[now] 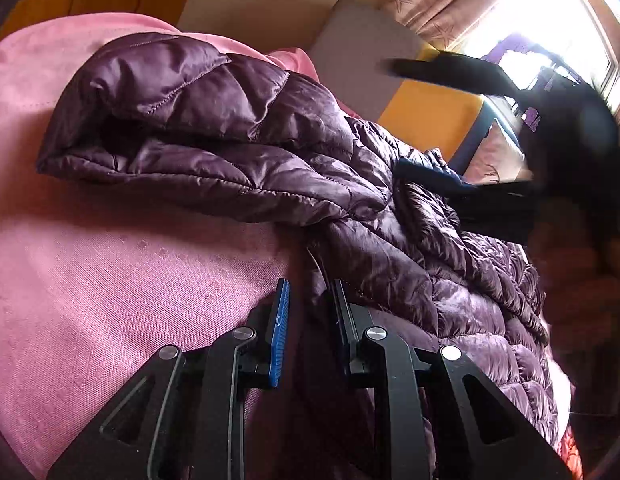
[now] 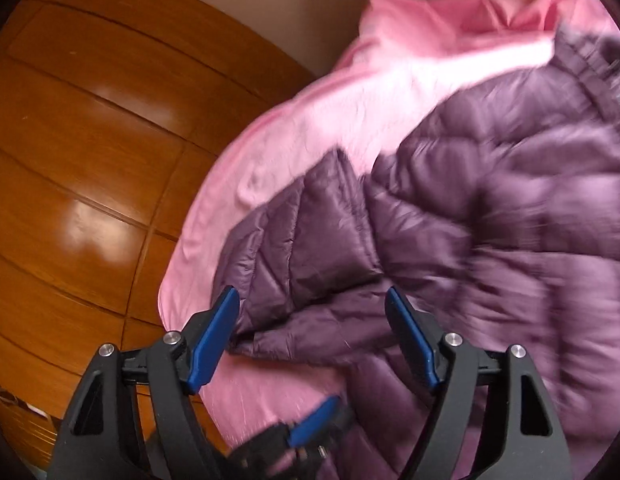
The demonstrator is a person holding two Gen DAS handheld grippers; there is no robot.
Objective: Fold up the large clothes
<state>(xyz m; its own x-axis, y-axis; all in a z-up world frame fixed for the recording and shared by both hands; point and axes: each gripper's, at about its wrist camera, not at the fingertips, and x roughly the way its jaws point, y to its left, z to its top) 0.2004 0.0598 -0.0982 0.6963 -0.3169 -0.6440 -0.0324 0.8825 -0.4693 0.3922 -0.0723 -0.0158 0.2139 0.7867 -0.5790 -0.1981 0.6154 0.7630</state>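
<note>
Left claw (image 1: 308, 292): angled downward, jaws narrowly parted, nothing pinched, set at the edge of the purple quilted jacket (image 1: 238, 152). Right claw (image 2: 312, 300): tilted down, jaws spread wide, empty, above a sleeve. Jacket is laid on pink bedspread (image 1: 110, 280).

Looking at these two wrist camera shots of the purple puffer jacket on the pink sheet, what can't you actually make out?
- Right wrist view: the puffer jacket body is motion-blurred toward the right edge; stitching and collar unreadable.
- Left wrist view: the right gripper is a dark blur against window glare.
- Left wrist view: whether the left gripper pinches fabric; the jacket hem there is in shadow.
- Both views: the jacket's full outline, cut off by frame edges.
</note>
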